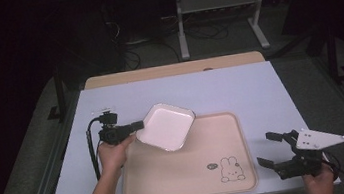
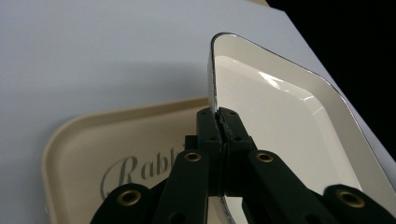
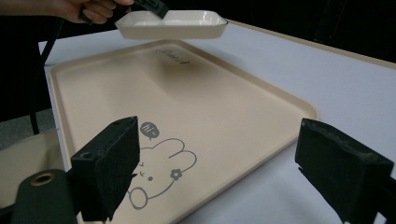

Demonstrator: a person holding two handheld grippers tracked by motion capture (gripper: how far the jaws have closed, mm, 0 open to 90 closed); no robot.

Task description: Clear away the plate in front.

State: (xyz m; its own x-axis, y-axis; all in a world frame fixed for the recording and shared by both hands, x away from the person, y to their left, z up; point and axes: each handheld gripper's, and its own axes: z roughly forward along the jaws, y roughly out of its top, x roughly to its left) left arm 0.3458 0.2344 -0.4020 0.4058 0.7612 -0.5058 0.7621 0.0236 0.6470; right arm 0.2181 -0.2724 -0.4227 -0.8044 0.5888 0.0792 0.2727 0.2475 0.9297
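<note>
A white square dish (image 1: 166,127) hangs in the air over the far left corner of a beige tray (image 1: 190,177) printed with a rabbit drawing (image 1: 231,169). My left gripper (image 1: 138,125) is shut on the dish's left rim; in the left gripper view the jaws pinch the rim of the dish (image 2: 280,116) edge-on at my left gripper (image 2: 219,122). My right gripper (image 1: 267,149) stands open beside the tray's right edge with nothing between its jaws. The right gripper view shows my right gripper (image 3: 233,172), the tray (image 3: 116,84) and the lifted dish (image 3: 173,23) beyond it.
The tray lies on a pale blue tabletop (image 1: 239,88) with a wooden strip (image 1: 171,70) along the far edge. Table legs and cables (image 1: 182,35) stand on the dark floor behind. Bare tabletop lies left of and beyond the tray.
</note>
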